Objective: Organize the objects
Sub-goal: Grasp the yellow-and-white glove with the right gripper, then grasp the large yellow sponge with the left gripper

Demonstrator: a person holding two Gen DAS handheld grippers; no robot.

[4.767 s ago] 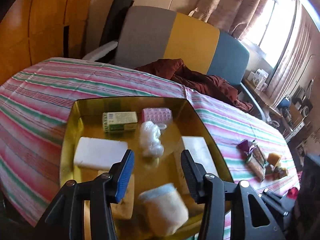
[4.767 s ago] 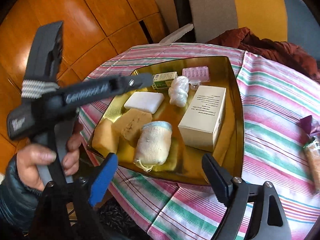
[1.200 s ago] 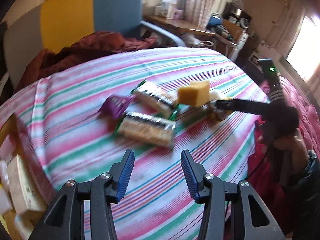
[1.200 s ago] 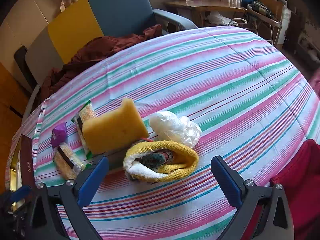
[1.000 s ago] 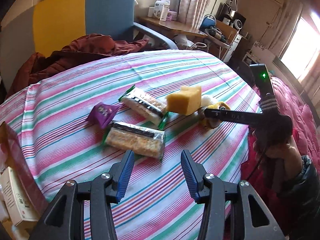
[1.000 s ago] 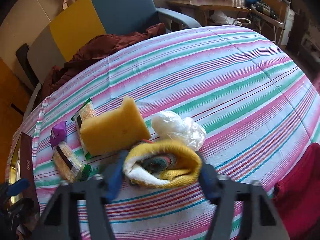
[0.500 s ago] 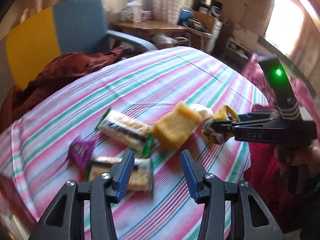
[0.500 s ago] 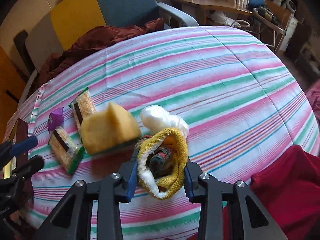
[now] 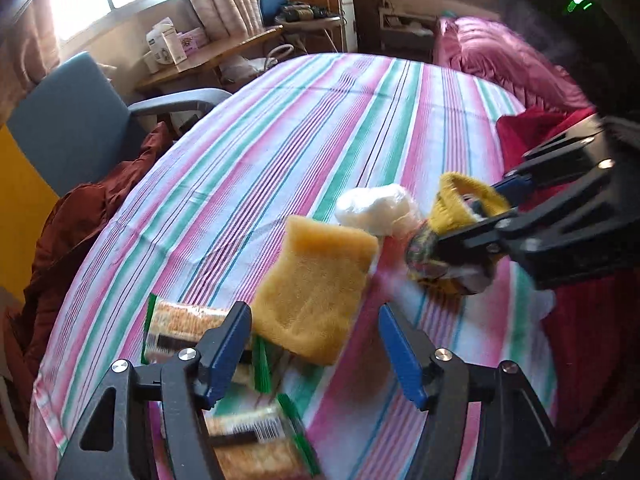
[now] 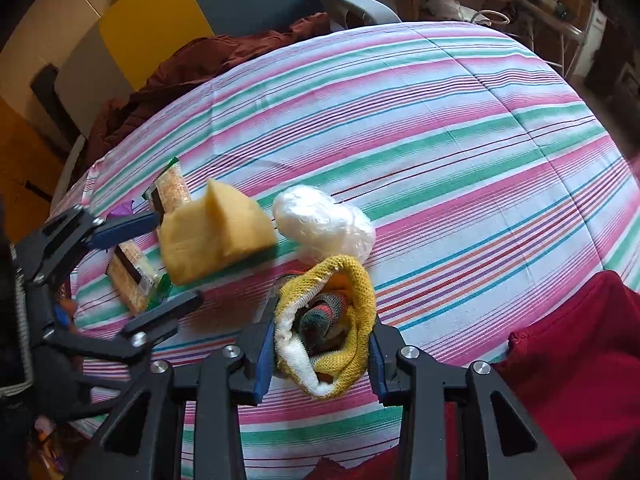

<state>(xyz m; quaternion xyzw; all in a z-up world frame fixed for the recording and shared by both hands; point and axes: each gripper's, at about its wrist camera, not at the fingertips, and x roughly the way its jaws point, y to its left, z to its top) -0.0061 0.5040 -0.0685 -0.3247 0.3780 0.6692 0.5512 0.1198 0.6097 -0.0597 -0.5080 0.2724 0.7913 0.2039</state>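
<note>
1. On the striped tablecloth (image 10: 460, 92), the objects lie clustered toward the near-left part of the right wrist view, while the cloth toward 12 and 2 o'clock carries nothing but its stripes.
2. The right gripper (image 10: 322, 346) has its blue pads pressed against both sides of a yellow knitted bundle (image 10: 332, 320), which fills the gap between them; the bundle's white lining and multicoloured inner knit face the camera.
3. At 12 o'clock from that bundle, and touching or nearly touching it, sits a white plastic-wrapped ball (image 10: 324, 226).
4. At 10 o'clock from the bundle a yellow sponge (image 10: 212, 232) rests tilted, with one edge lifted over the snack packets.
5. The left gripper (image 9: 316, 344) is spread wide with nothing between its pads; the sponge (image 9: 316, 284) sits just ahead of its fingers, reaching partly into the gap.
6. Two green-edged cracker packets (image 9: 180, 328) lie under and beside the left finger, one of them (image 9: 256, 440) beneath the gripper body.
7. A small purple wrapper (image 10: 122, 210) peeks out behind the left gripper's blue pad in the right wrist view.
8. A dark red garment (image 9: 68, 220) is heaped at 9 o'clock off the table's edge, against a blue chair (image 9: 68, 120).
9. Red cloth (image 10: 580, 360) lies at the table's edge at 4 o'clock.
</note>
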